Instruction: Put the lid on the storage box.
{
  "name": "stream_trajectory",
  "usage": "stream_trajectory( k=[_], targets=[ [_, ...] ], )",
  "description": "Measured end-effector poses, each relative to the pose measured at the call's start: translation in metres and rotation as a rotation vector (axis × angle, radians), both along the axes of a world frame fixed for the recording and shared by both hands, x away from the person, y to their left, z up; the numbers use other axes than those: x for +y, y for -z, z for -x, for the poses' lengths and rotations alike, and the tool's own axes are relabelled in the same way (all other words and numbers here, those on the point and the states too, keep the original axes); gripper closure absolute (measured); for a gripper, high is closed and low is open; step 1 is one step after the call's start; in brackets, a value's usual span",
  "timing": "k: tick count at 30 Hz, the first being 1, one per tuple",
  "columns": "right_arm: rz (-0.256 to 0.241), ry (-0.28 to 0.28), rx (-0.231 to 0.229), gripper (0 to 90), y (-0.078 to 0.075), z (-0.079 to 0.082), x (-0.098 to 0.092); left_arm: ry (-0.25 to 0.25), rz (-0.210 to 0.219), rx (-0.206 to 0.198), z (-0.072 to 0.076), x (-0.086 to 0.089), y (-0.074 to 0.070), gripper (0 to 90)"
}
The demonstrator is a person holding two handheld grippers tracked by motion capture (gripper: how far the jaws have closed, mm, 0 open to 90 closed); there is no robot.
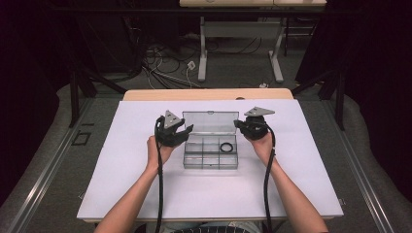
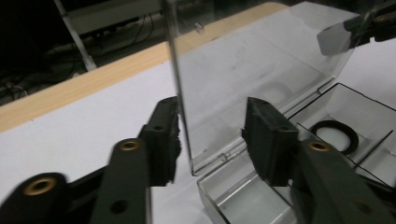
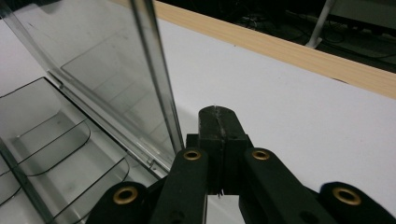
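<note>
A clear plastic compartment box (image 1: 210,159) lies mid-table on the white sheet, its lid (image 1: 210,121) standing upright. A black ring (image 1: 222,147) rests in the box's right rear compartment, and the left gripper view shows the ring (image 2: 351,142) too. My left gripper (image 1: 187,130) is at the lid's left edge. In the left gripper view it (image 2: 212,109) is open, its jaws straddling that edge of the lid (image 2: 180,84). My right gripper (image 1: 238,124) is at the lid's right side. In the right gripper view it (image 3: 218,116) is shut on nothing, just beside the lid's edge (image 3: 156,70).
The white sheet (image 1: 145,184) covers the table, with a wooden strip (image 1: 204,93) along the far edge. Both forearms come in from the bottom, with black cables trailing from the grippers. Beyond the table are cables on the floor and another table's legs (image 1: 202,53).
</note>
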State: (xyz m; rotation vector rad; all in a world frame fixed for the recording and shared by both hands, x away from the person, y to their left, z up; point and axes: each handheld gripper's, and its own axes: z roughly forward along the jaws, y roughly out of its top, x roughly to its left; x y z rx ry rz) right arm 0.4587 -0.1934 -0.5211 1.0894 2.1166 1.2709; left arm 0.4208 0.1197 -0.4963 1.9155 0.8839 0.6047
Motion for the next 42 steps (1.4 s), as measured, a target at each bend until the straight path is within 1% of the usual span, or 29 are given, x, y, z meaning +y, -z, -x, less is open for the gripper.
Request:
stream_trajectory(
  k=[1,3,6,9,12,13,14,15,16,19,21,23,24,25,26,29,30,31,32,33,34,35,36,38,39,40,41,42],
  targets=[
    [0.014,-0.007,-0.006,90.0,0.000,0.001,0.000,0.004,-0.002,0.003,0.000,0.001,0.000,62.0],
    [0.025,-0.013,-0.004,90.0,-0.001,0.003,0.000,0.011,0.006,0.013,-0.001,0.003,0.000,64.2],
    [0.040,-0.017,-0.010,90.0,-0.005,0.008,-0.001,0.027,0.012,0.015,0.000,0.003,0.001,68.2],
    [0.044,-0.020,-0.012,89.9,-0.011,0.013,-0.005,0.024,-0.015,0.005,0.003,0.001,0.001,69.6],
    [0.053,-0.036,-0.014,81.6,-0.018,0.021,-0.011,0.031,-0.004,0.014,0.003,0.006,0.002,73.0],
    [0.061,-0.049,-0.012,78.5,-0.020,0.023,-0.014,0.034,0.006,0.022,0.004,0.007,0.002,73.4],
    [0.081,-0.052,-0.006,76.3,-0.022,0.027,-0.015,0.039,0.007,0.025,0.004,0.008,0.002,73.3],
    [0.103,-0.056,-0.012,74.9,-0.024,0.029,-0.017,0.044,0.002,0.026,0.004,0.008,0.002,73.3],
    [0.118,-0.063,-0.004,73.4,-0.025,0.032,-0.018,0.046,0.000,0.027,0.006,0.008,0.002,73.1],
    [0.132,-0.089,0.009,69.1,-0.028,0.041,-0.019,0.057,-0.018,0.024,0.009,0.008,0.001,72.5],
    [0.140,-0.105,0.005,65.6,-0.030,0.047,-0.019,0.067,-0.034,0.023,0.012,0.008,0.001,72.4],
    [0.137,-0.110,-0.002,63.0,-0.032,0.053,-0.017,0.076,-0.034,0.026,0.014,0.009,0.001,72.4],
    [0.139,-0.114,-0.006,62.4,-0.033,0.055,-0.016,0.081,-0.038,0.030,0.015,0.010,0.001,72.4],
    [0.125,-0.106,-0.013,62.5,-0.034,0.057,-0.014,0.084,-0.042,0.025,0.016,0.010,0.001,72.4],
    [0.125,-0.114,-0.020,62.7,-0.036,0.058,-0.013,0.085,-0.042,0.026,0.017,0.010,0.000,72.4],
    [0.125,-0.127,-0.017,65.6,-0.036,0.060,-0.009,0.093,-0.046,0.033,0.019,0.010,0.000,72.2],
    [0.132,-0.136,-0.016,66.6,-0.036,0.061,-0.007,0.104,-0.053,0.041,0.020,0.011,-0.001,72.0],
    [0.136,-0.133,-0.015,67.7,-0.035,0.062,-0.006,0.108,-0.052,0.045,0.021,0.012,-0.001,71.4],
    [0.135,-0.140,-0.017,68.6,-0.034,0.062,-0.005,0.126,-0.057,0.054,0.022,0.013,-0.001,70.5],
    [0.139,-0.145,-0.009,69.7,-0.034,0.064,-0.004,0.140,-0.068,0.072,0.024,0.013,-0.001,69.4],
    [0.146,-0.149,-0.008,70.2,-0.033,0.065,-0.003,0.147,-0.073,0.076,0.026,0.014,-0.001,68.0],
    [0.150,-0.155,-0.004,70.3,-0.032,0.067,-0.003,0.151,-0.091,0.078,0.028,0.014,-0.001,67.3],
    [0.163,-0.166,0.003,70.5,-0.031,0.069,-0.002,0.159,-0.111,0.094,0.030,0.015,-0.001,65.1],
    [0.180,-0.181,0.024,70.7,-0.029,0.073,-0.002,0.166,-0.151,0.109,0.035,0.017,0.000,59.9],
    [0.190,-0.187,0.030,70.6,-0.028,0.076,-0.002,0.168,-0.171,0.120,0.039,0.019,0.000,56.7],
    [0.200,-0.199,0.038,69.5,-0.027,0.077,-0.003,0.170,-0.187,0.139,0.041,0.022,0.000,50.3],
    [0.217,-0.211,0.072,67.3,-0.027,0.080,-0.004,0.167,-0.210,0.162,0.044,0.025,0.000,43.2],
    [0.228,-0.218,0.085,63.4,-0.025,0.083,-0.005,0.165,-0.218,0.176,0.047,0.028,0.001,37.7]
  ],
)
